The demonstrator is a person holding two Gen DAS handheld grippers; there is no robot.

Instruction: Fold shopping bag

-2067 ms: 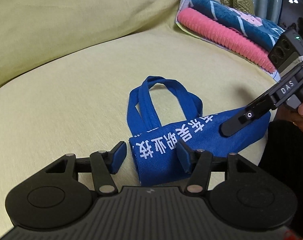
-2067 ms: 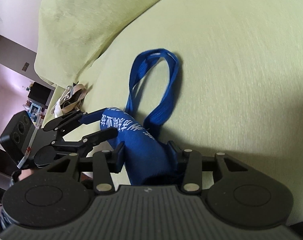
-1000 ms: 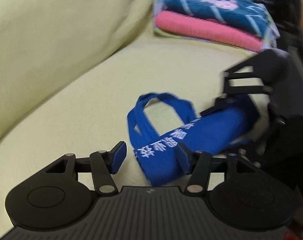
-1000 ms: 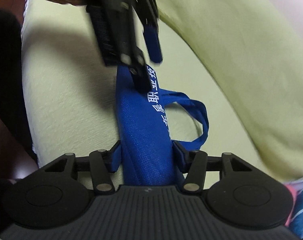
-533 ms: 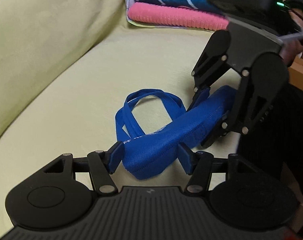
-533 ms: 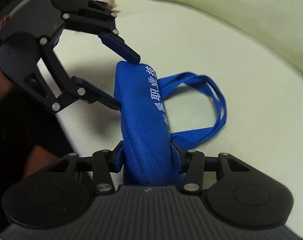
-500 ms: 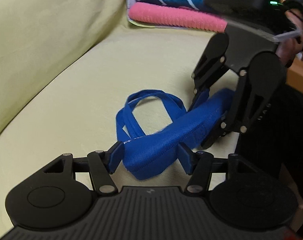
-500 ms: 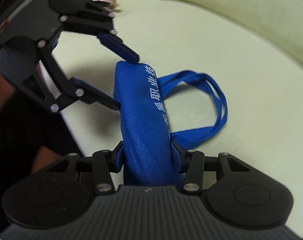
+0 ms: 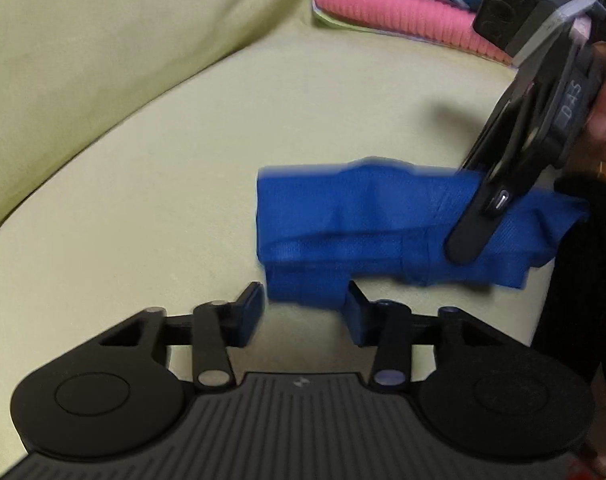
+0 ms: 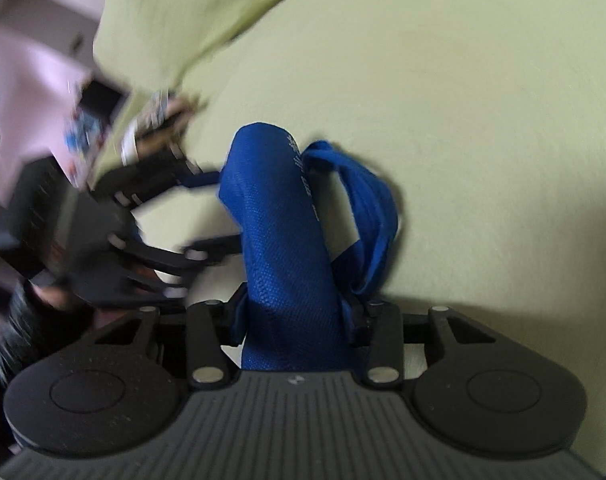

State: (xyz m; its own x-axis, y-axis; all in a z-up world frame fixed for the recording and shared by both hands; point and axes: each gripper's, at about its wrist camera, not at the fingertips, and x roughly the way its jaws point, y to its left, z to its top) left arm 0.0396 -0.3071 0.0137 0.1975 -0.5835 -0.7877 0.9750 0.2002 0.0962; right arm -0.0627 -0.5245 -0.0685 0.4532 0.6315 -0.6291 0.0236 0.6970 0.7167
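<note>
A: Where does the shopping bag (image 9: 367, 216) lie?

B: It lies as a long blue bundle across the yellow-green sofa seat (image 9: 183, 184), its length running from near the left gripper (image 9: 303, 316) toward the right gripper (image 9: 469, 242). In the right wrist view, the bag (image 10: 279, 240) rises between the fingers, with its handles (image 10: 367, 200) bunched against its right side and white lettering along one edge.

A: What is the state of each gripper?

B: The right gripper (image 10: 293, 316) is closed on the bag, one blue pad pressing each side of the fabric. The left gripper stands wide; its right fingertip (image 9: 357, 320) touches or overlaps the bag's lower left corner, while its left fingertip (image 9: 251, 312) sits just beside that corner, clear of the fabric.

A: What else appears?

B: A stack of folded towels (image 9: 395, 12), pink beneath blue, rests at the far end of the seat, beside the sofa backrest (image 9: 103, 32). Both views are motion-blurred.
</note>
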